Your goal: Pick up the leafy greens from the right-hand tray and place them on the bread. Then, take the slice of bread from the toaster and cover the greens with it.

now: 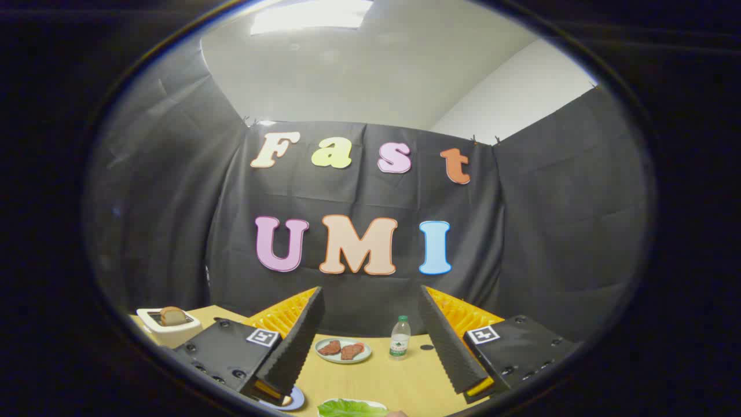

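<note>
My gripper point(370, 385) is open, held high above the wooden table point(399, 379), with nothing between its fingers. Leafy greens point(350, 408) lie on a white tray just below and between the fingertips. A white toaster point(168, 326) stands beyond the left finger, with a slice of bread point(172, 315) sticking up from its slot. A blue-rimmed plate point(292, 399) peeks out under the left fingertip; what lies on it is mostly hidden.
A pale plate point(343, 350) with two reddish meat slices sits farther back between the fingers. A small water bottle point(399, 337) stands to its right, near the black cloth wall. A small dark spot point(426, 347) marks the table beside the bottle.
</note>
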`<state>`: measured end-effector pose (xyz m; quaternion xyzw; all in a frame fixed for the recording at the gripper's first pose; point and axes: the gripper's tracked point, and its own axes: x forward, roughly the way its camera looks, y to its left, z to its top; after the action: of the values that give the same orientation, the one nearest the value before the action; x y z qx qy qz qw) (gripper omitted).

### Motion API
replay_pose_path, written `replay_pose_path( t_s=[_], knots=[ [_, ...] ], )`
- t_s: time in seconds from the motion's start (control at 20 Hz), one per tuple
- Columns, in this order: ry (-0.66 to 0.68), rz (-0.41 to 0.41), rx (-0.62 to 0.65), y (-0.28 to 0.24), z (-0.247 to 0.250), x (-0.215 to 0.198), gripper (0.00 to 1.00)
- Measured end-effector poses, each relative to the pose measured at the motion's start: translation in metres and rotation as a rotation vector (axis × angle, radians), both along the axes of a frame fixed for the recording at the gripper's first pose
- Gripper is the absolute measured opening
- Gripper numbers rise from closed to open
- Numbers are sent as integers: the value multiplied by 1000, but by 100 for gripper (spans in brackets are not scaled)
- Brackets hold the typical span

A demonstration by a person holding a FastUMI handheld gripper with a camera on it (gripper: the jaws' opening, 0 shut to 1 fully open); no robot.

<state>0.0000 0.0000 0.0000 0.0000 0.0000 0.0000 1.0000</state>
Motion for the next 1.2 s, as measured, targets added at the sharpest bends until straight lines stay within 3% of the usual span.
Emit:
replay_pose_path(
  t_s=[0.7,1.2],
  knots=[
    [39,5,31,-18,-14,1,100],
    [44,57,6,-10,-20,3,100]
  ],
)
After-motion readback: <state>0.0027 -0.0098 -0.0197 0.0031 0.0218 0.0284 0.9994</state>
